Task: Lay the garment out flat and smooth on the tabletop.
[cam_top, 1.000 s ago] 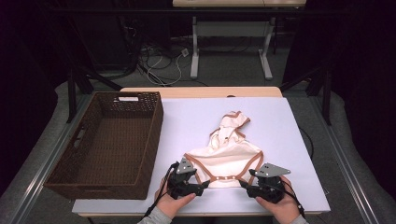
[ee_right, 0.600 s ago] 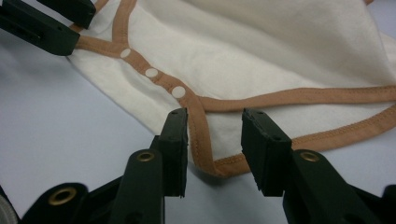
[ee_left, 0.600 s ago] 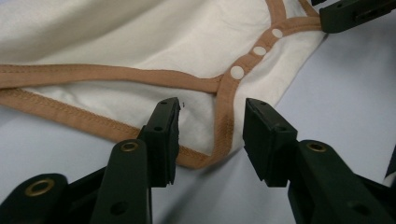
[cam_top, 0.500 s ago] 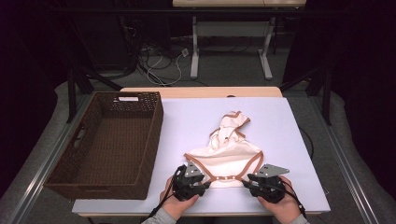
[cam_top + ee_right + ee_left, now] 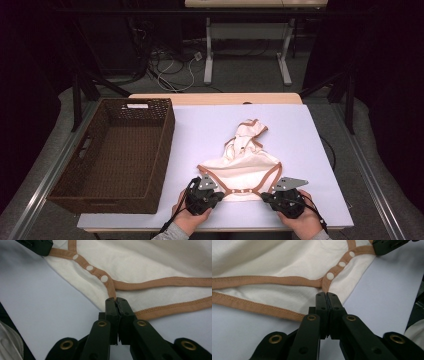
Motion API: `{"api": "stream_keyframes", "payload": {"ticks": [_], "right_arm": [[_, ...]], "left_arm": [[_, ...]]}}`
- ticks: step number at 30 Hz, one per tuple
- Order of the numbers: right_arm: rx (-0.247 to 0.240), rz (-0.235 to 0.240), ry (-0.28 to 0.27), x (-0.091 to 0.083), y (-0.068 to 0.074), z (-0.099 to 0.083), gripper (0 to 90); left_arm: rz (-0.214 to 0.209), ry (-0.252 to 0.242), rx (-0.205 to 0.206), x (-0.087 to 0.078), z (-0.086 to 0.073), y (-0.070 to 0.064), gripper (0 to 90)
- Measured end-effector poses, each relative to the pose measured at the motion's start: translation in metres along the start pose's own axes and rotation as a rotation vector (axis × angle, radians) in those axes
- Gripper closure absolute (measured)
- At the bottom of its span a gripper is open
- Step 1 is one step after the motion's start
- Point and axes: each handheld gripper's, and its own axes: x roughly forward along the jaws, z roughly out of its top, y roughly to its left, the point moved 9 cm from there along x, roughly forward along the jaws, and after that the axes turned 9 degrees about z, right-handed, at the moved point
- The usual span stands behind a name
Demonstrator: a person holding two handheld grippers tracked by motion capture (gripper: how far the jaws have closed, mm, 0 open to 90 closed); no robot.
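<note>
From the high view, a cream baby bodysuit with brown edges lies flat on the white tabletop, near the front edge. Its bottom end with the snaps points toward the person. A brown woven basket sits on the left side of the tabletop, just beside the bodysuit but not touching it. The left gripper is at the bottom left corner of the bodysuit. The right gripper is at the bottom right corner. A hand holds each one from below.

In the left gripper view, the left gripper has its two black jaws pressed together. The tips meet at the brown edge of the bodysuit, right at the corner where the brown bands join. It looks like the jaws pinch the cloth there. Three white snaps sit in a row on the brown band just past the tips. The right gripper shows as a black piece at the top, at the far end of the snap row.

In the right gripper view, the right gripper also has its jaws pressed together. The tips sit on the corner of the bodysuit, where the brown edge forks. They seem to pinch the cloth. Three white snaps run away from the tips. The left gripper shows as a black piece at the top left corner, at the other end of the snaps.
</note>
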Motion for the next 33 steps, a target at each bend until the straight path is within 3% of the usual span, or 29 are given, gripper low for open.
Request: {"api": "stream_keyframes", "payload": {"ticks": [8, 12, 19, 33], "right_arm": [[0.0, 0.013, -0.034, -0.011, 0.012, 0.003, 88.6], [-0.002, 0.018, -0.04, -0.015, 0.019, 0.001, 88.6], [-0.017, 0.021, -0.051, -0.026, 0.029, -0.006, 88.8], [-0.022, 0.051, -0.053, -0.035, 0.053, -0.021, 88.9]], "left_arm": [[-0.002, -0.028, -0.003, -0.02, 0.0, -0.001, 88.6], [-0.012, -0.037, -0.02, -0.027, -0.002, -0.007, 88.6], [-0.02, -0.027, 0.01, -0.034, -0.011, -0.019, 88.7], [-0.042, -0.033, -0.029, -0.05, -0.031, -0.034, 88.7]]}}
